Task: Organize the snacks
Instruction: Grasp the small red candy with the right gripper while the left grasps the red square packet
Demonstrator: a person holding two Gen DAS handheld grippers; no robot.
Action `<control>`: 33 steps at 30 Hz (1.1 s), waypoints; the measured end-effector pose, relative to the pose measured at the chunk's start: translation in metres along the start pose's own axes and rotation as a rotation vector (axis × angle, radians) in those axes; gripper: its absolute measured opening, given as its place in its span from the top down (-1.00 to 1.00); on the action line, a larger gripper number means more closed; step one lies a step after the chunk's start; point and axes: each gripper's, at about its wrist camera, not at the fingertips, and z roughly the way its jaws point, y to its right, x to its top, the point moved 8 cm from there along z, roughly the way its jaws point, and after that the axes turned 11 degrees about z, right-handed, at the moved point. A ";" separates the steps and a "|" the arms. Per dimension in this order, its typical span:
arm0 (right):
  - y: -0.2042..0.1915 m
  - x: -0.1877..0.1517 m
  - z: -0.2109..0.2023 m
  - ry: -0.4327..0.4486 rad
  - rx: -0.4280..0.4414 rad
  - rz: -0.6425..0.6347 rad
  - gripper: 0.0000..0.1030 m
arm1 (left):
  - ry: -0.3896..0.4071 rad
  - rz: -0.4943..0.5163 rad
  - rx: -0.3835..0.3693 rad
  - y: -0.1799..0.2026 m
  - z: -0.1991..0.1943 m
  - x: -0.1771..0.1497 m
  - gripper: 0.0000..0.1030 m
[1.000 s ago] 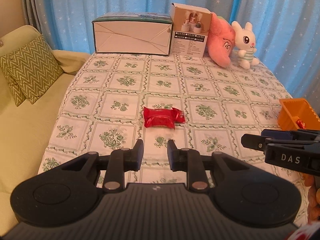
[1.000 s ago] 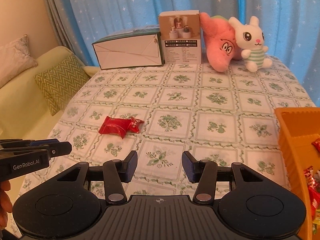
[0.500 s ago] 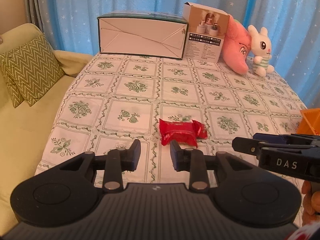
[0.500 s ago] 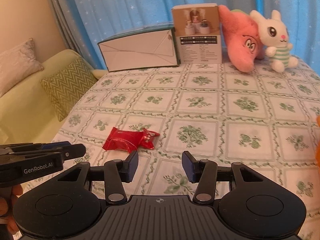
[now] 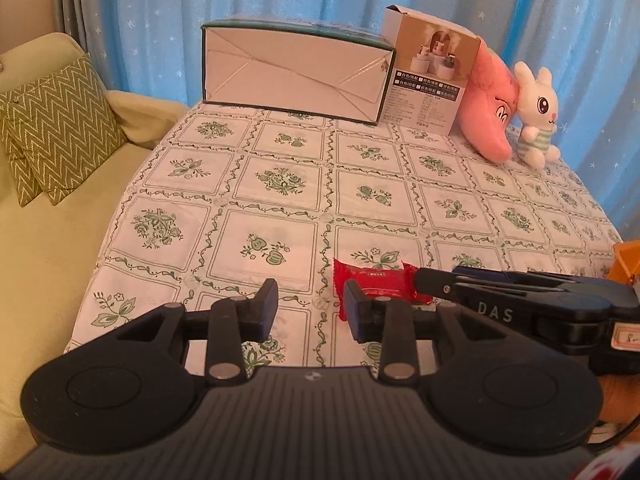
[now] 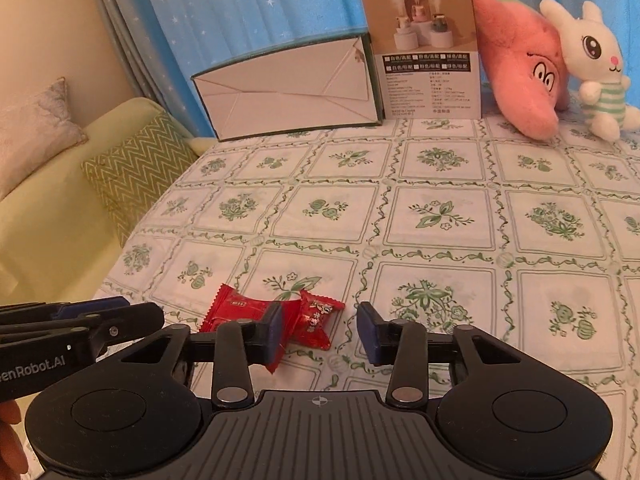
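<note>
A red snack packet point(image 5: 374, 282) lies flat on the patterned tablecloth point(image 5: 280, 184) near the front. My left gripper point(image 5: 310, 308) hovers just left of it. Its jaws are opening and nothing is between them; the packet sits beyond its right finger point(image 5: 354, 312). My right gripper point(image 6: 322, 332) comes in from the right, and its tip point(image 5: 424, 278) reaches the packet's right end. Its jaws are closing with the twisted end of the packet point(image 6: 316, 316) lying between them, and the pads do not press on it. The left finger point(image 6: 274, 334) covers part of the wrapper.
An orange bin point(image 5: 626, 260) shows at the right edge. At the back stand a long white box point(image 5: 296, 76), a printed carton point(image 5: 428, 80), a pink plush point(image 5: 486, 112) and a white rabbit toy point(image 5: 536, 116). A sofa with a zigzag cushion point(image 5: 52, 128) borders the left.
Both grippers have moved forward and down to the red packet. The left jaws have widened, the right jaws have narrowed. The orange bin has left the right wrist view.
</note>
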 end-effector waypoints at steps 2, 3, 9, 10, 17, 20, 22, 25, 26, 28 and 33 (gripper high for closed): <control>-0.001 -0.001 0.007 -0.008 -0.009 -0.017 0.28 | -0.012 -0.008 -0.001 -0.003 0.004 -0.001 0.38; -0.002 -0.002 0.010 -0.011 -0.018 -0.030 0.32 | -0.015 -0.010 -0.003 -0.004 0.005 -0.002 0.38; 0.000 -0.006 0.015 -0.017 -0.034 -0.059 0.64 | -0.019 0.040 -0.069 0.008 0.011 -0.001 0.34; 0.002 -0.005 0.012 -0.011 -0.045 -0.055 0.65 | -0.016 0.059 -0.087 0.012 0.012 0.000 0.32; 0.026 -0.001 -0.011 0.008 -0.086 0.005 0.65 | 0.033 0.421 -0.041 0.043 0.018 0.003 0.03; 0.035 -0.003 -0.018 0.010 -0.090 0.038 0.65 | 0.046 0.576 -0.007 0.053 0.029 -0.001 -0.03; 0.042 -0.004 -0.022 0.009 -0.091 0.071 0.65 | 0.058 0.635 0.002 0.057 0.035 -0.003 -0.03; 0.051 -0.006 -0.027 0.012 -0.101 0.103 0.65 | 0.063 0.696 0.010 0.062 0.043 -0.004 -0.04; 0.052 -0.008 -0.027 0.008 -0.102 0.107 0.65 | 0.064 0.705 0.008 0.063 0.045 -0.003 -0.04; 0.054 -0.010 -0.028 0.004 -0.105 0.102 0.65 | 0.052 0.693 -0.016 0.064 0.051 -0.002 -0.04; 0.058 -0.011 -0.028 0.003 -0.108 0.114 0.65 | 0.028 0.584 -0.114 0.062 0.055 0.004 0.01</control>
